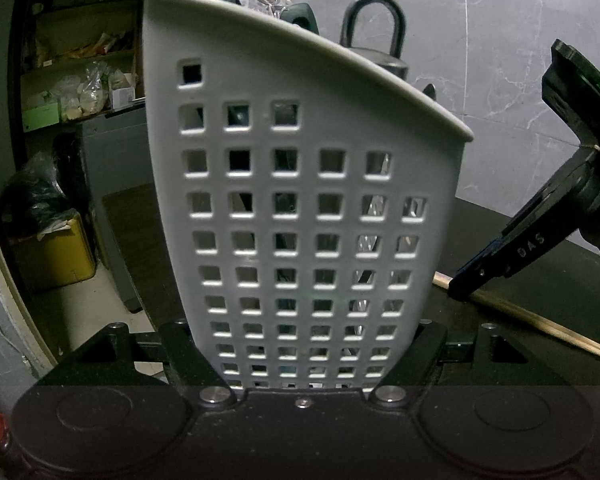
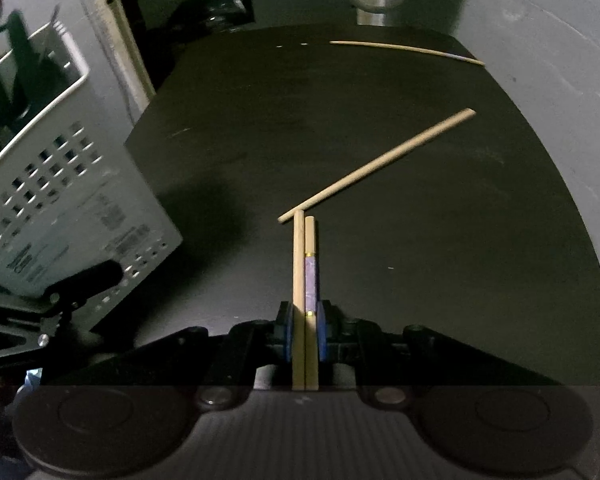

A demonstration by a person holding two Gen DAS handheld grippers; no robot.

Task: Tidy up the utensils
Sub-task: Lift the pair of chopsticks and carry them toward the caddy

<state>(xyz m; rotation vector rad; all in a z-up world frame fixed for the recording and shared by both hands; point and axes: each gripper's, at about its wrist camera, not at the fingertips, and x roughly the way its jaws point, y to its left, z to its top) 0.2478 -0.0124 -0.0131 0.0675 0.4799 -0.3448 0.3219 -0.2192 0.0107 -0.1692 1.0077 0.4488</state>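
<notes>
A white perforated utensil holder [image 1: 300, 200] fills the left wrist view, and my left gripper [image 1: 304, 360] is shut on its lower sides. Dark handles and a metal loop [image 1: 374, 20] stick out of its top. In the right wrist view the holder [image 2: 60, 200] stands tilted at the left. My right gripper [image 2: 305, 320] is shut on two wooden chopsticks [image 2: 305, 264] lying side by side on the black table [image 2: 460, 280]; one has a purple band. A third chopstick [image 2: 380, 166] lies diagonally, touching their tips. Another chopstick [image 2: 408, 49] lies near the far edge.
In the left wrist view my right gripper [image 1: 472, 280] reaches down at the right onto the chopsticks [image 1: 540, 324]. Cluttered shelves [image 1: 80, 80] and a yellow bin [image 1: 56, 252] stand left of the table. Grey marble surface [image 1: 500, 60] lies beyond the table's edges.
</notes>
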